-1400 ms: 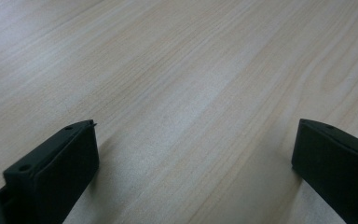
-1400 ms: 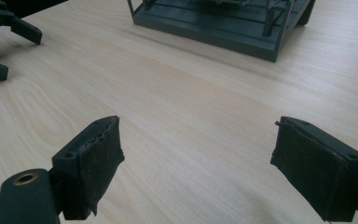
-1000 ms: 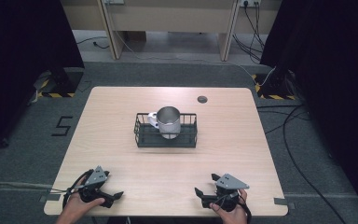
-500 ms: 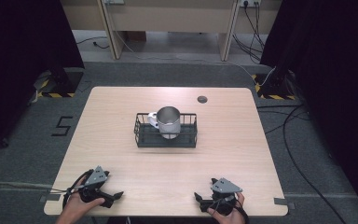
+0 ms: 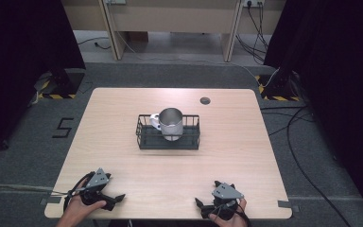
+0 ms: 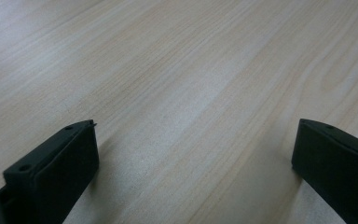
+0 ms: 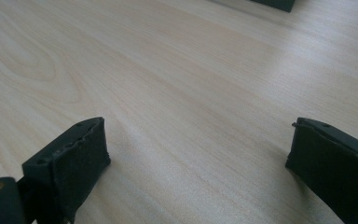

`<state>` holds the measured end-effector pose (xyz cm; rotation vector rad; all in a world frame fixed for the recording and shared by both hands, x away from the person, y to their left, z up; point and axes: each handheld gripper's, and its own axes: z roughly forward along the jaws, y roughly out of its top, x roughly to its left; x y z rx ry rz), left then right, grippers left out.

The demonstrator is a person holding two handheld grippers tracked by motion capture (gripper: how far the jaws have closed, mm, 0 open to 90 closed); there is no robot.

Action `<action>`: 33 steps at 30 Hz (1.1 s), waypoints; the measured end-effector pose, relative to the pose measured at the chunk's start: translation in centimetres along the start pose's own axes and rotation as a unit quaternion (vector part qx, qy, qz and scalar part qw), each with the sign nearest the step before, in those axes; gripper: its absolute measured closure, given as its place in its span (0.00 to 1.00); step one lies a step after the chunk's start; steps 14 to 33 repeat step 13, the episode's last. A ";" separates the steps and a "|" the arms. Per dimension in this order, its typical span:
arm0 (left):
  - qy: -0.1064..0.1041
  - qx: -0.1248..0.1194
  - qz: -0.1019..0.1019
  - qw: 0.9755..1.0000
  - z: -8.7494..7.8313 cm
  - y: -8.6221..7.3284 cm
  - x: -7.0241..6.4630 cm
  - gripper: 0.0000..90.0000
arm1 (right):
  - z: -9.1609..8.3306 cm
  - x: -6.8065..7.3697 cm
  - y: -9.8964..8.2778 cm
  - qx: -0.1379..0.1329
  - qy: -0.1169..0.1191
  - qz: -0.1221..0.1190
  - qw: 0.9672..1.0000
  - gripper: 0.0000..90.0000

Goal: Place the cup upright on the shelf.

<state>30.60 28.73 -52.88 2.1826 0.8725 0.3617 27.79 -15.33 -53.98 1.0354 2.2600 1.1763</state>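
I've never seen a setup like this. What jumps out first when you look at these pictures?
A shiny metal mug stands in a dark wire basket at the middle of a pale wooden table. At the near edge, a person's hands hold two black tools: the left claw and the right claw, both resting on the wood with jaws wide apart and nothing between them. Dark curtains flank the table.

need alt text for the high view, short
A metal mug stands in a black wire basket at the middle of a light wooden table. At the near edge, a person's hands hold the left gripper and right gripper, both open and empty.
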 end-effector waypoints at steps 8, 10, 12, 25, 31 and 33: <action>0.000 0.000 0.000 1.000 0.0 0.0 0.0 0.00 | 0.0 0.0 0.0 0.001 -0.001 0.001 1.000 0.05; 0.001 0.000 0.000 1.000 0.0 0.0 0.0 0.00 | 0.0 0.0 0.0 0.001 0.000 0.001 1.000 0.05; 0.001 0.000 0.000 1.000 0.0 0.0 0.0 0.00 | 0.0 0.0 0.0 0.003 0.000 0.000 1.000 0.05; 0.001 0.000 0.000 1.000 0.0 0.0 0.0 0.00 | 0.0 0.0 0.1 0.003 0.000 0.000 1.000 0.05; 0.001 0.000 0.000 1.000 0.0 0.0 0.0 0.00 | 0.0 0.0 0.1 0.003 0.000 0.000 1.000 0.05; 0.001 0.000 0.000 1.000 0.0 0.0 0.0 0.00 | 0.0 0.0 0.1 0.003 0.000 0.000 1.000 0.05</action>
